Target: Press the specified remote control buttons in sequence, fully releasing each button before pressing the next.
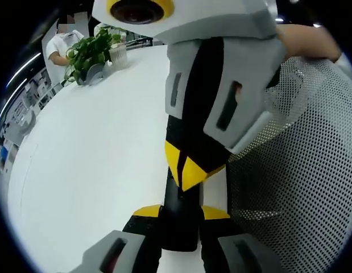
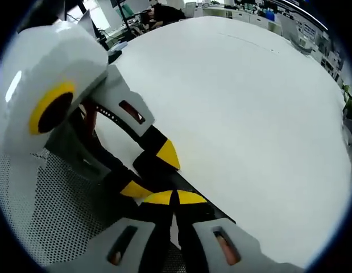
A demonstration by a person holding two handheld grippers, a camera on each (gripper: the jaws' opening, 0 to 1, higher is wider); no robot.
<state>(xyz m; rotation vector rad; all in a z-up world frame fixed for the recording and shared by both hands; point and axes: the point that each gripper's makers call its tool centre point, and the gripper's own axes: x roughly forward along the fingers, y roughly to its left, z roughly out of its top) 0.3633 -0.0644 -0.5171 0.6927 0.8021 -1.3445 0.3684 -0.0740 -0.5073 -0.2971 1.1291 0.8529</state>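
I see my left gripper (image 1: pixel 181 219) clamped on the black remote control (image 1: pixel 178 227) at six o'clock in the left gripper view, with my right gripper (image 2: pixel 174 199) pressed together, tips meeting on the remote at six o'clock of its own view. I judge a button press is in hand. Next I must lift clear before the following button; white table (image 1: pixel 96 159), mesh chair (image 1: pixel 301 182), potted plant (image 1: pixel 90 51) at eleven o'clock.

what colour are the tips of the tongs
Yellow tips on black, clearest in the right gripper view.
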